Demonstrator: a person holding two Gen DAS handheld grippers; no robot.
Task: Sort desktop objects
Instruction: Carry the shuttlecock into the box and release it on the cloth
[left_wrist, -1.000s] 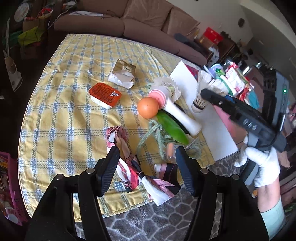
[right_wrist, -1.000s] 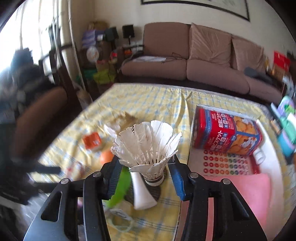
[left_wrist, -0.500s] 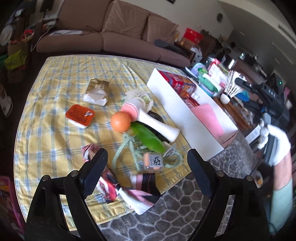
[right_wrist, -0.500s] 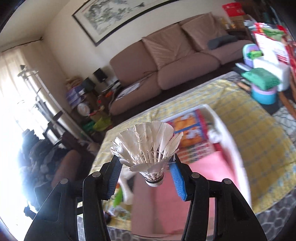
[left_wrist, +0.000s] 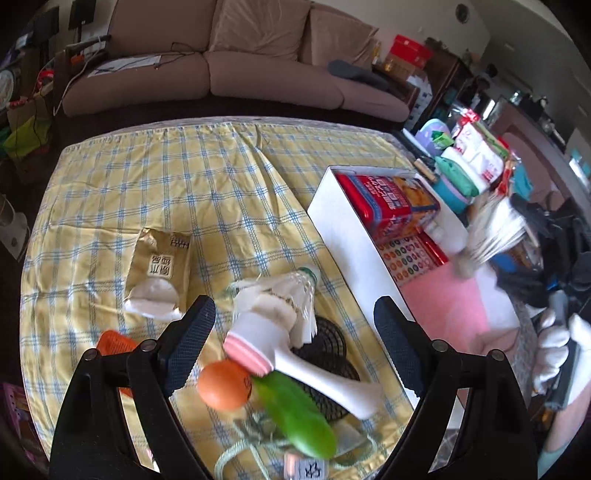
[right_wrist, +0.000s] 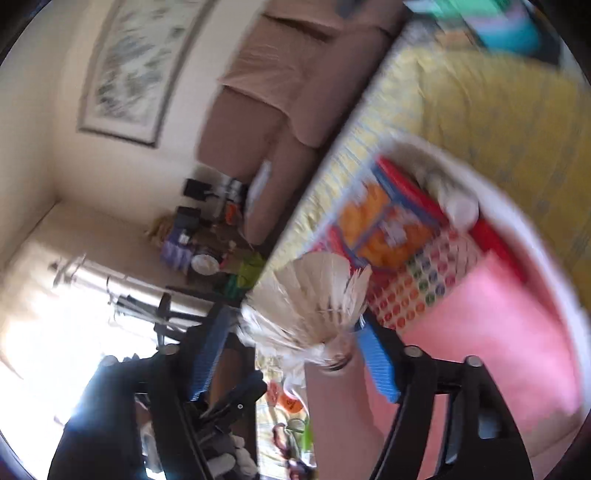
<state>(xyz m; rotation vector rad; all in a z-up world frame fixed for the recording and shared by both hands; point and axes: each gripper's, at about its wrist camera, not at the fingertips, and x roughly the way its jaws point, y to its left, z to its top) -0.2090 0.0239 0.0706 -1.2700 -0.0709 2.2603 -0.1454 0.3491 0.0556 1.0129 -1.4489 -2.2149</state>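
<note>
Biscuit box (left_wrist: 391, 199) in tray (left_wrist: 343, 236), ball (left_wrist: 223, 384) left of cucumber (left_wrist: 295, 417)

yellow checked table (left_wrist: 207, 177) under white box (left_wrist: 343, 236), gold packet (left_wrist: 160, 258)

White feather shuttlecock (right_wrist: 314, 306) tilted, blurred, above white box (left_wrist: 343, 236) with pink pad

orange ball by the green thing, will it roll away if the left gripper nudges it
Probably yes: the orange ball looks round and smooth, resting on flat checked cloth. The green object and white handle touching it may block rolling that way. It likely is light, so a gentle touch could send it off.
</note>
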